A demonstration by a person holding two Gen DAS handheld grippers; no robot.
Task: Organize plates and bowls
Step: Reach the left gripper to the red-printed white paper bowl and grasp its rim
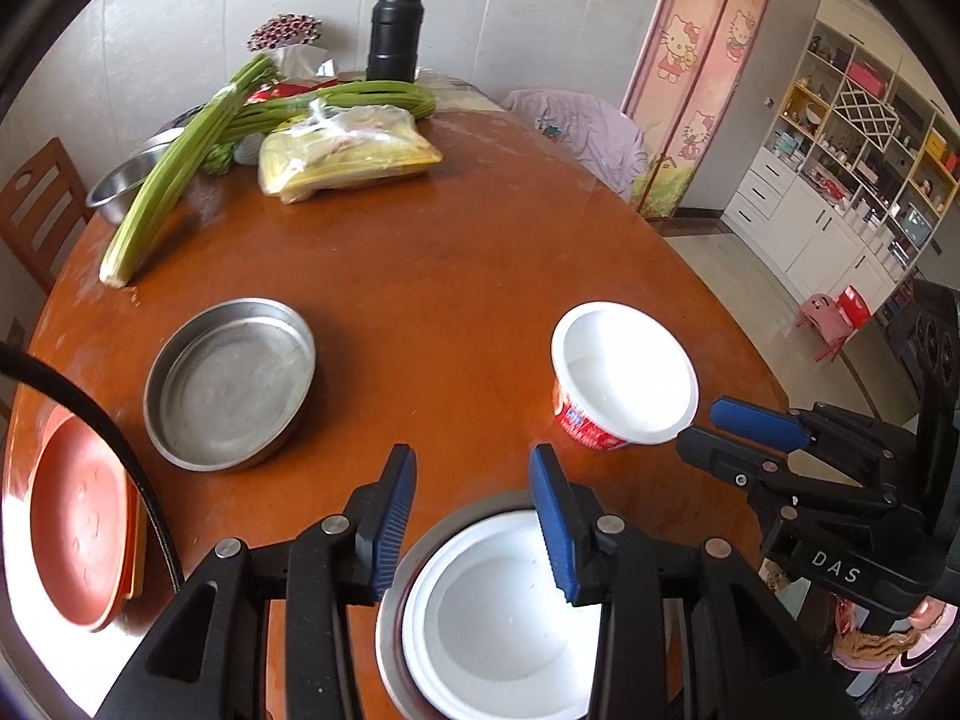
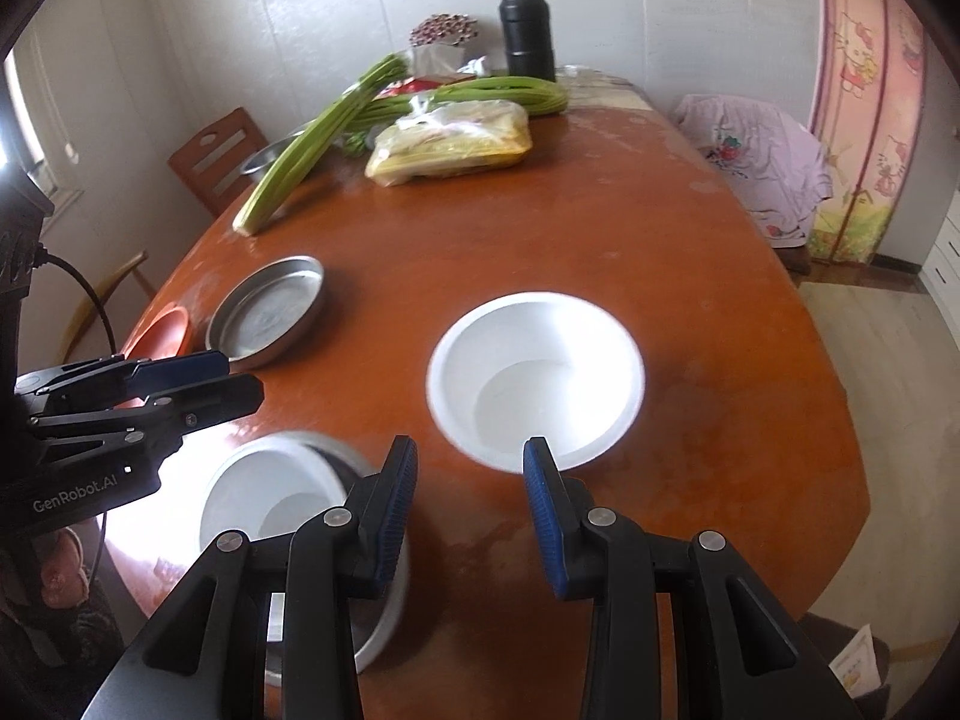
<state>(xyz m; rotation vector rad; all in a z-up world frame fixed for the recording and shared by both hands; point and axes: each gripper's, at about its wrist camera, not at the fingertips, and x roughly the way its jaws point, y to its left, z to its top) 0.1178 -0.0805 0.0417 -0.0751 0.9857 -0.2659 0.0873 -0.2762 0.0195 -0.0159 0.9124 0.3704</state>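
Note:
My left gripper (image 1: 474,498) stands open with nothing between its pads, just above a white bowl (image 1: 498,618) that is nested in a metal bowl (image 1: 390,600) at the table's near edge. To the right, a white bowl with a red label (image 1: 624,372) stands upright on the table. In the right wrist view my right gripper (image 2: 471,480) hovers at the near rim of that bowl (image 2: 537,378), jaws apart and holding nothing. A flat metal pan (image 1: 231,384) sits left of centre. Red plates (image 1: 78,522) are stacked at the far left edge.
Celery stalks (image 1: 174,168), a yellow plastic bag (image 1: 348,150), a black flask (image 1: 393,30) and a steel bowl (image 1: 120,186) crowd the table's far end. A wooden chair (image 1: 36,204) stands at the left. Bare tabletop (image 1: 450,276) lies between the far clutter and the bowls.

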